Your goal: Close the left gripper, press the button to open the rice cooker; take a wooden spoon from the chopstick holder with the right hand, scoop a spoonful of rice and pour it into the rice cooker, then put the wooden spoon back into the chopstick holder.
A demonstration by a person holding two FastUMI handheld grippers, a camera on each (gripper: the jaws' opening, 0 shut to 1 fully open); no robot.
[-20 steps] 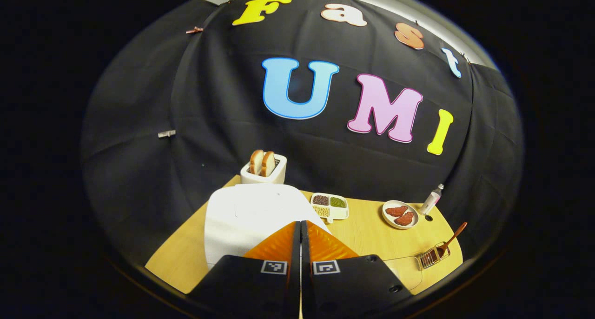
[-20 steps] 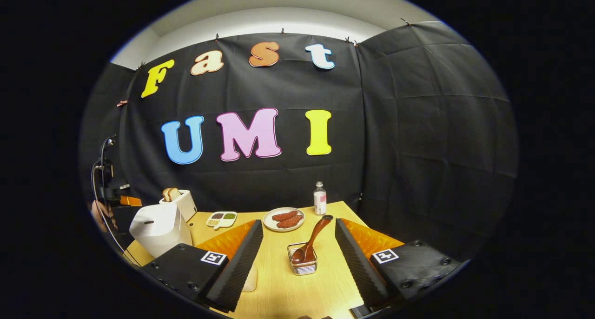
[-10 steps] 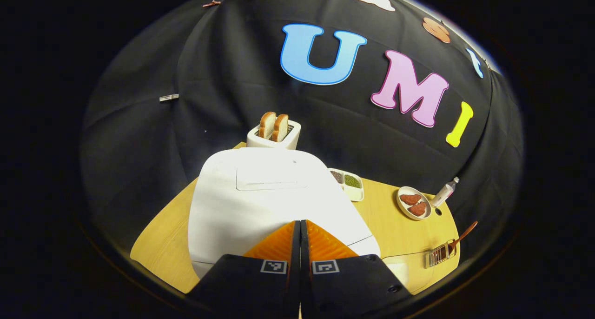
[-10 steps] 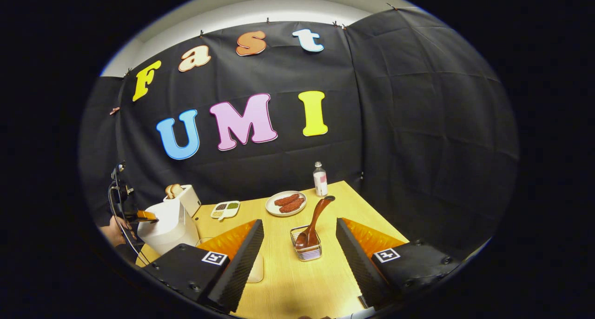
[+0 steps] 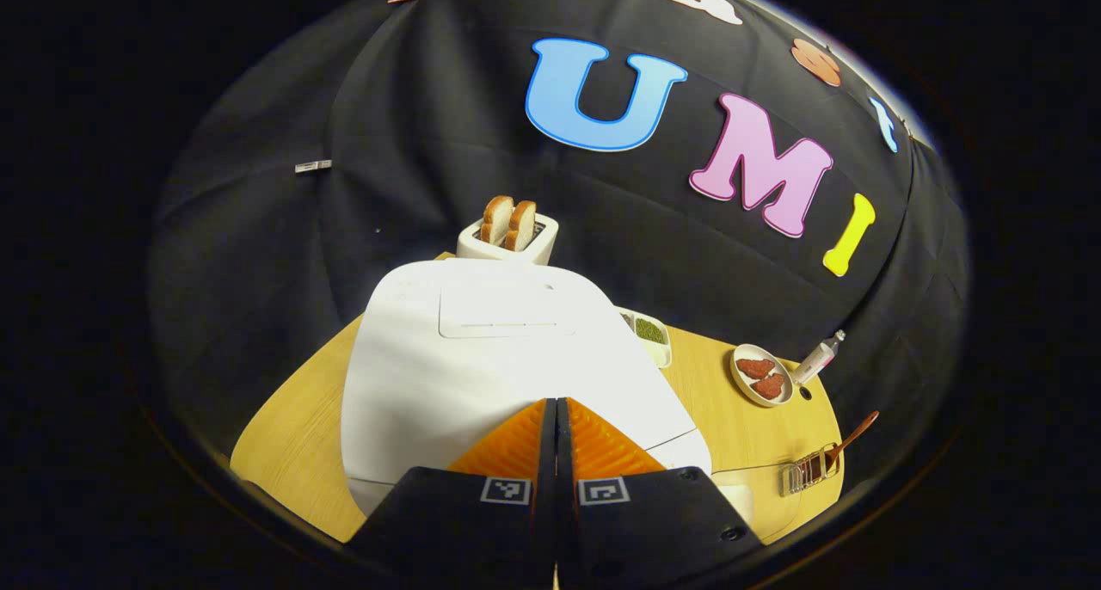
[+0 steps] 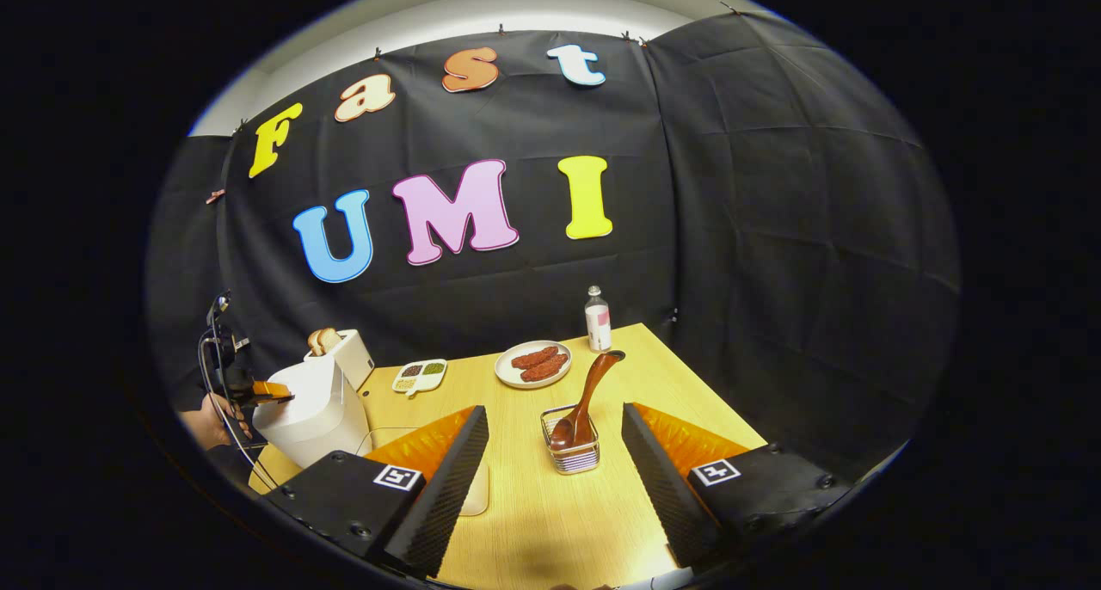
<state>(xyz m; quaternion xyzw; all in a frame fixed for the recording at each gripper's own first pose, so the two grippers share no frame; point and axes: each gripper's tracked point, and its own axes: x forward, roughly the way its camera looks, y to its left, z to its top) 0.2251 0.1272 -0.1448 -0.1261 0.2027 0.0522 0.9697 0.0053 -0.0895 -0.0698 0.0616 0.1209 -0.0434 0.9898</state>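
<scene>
we see a wood table (image 6: 525,521) first. at its left edge sits the big white cooker (image 5: 507,366), lid down, so it is not open yet. our left gripper (image 5: 556,405) has its jaws pressed together and points at the front of the cooker; we think the button press is going on now. our right gripper (image 6: 555,439) has its jaws wide apart, with the small wire holder (image 6: 575,452) between them, near the middle of the table. the spoon (image 6: 587,396) leans in it, brown and shiny. taking the spoon, scooping, pouring and putting it back are all left.
</scene>
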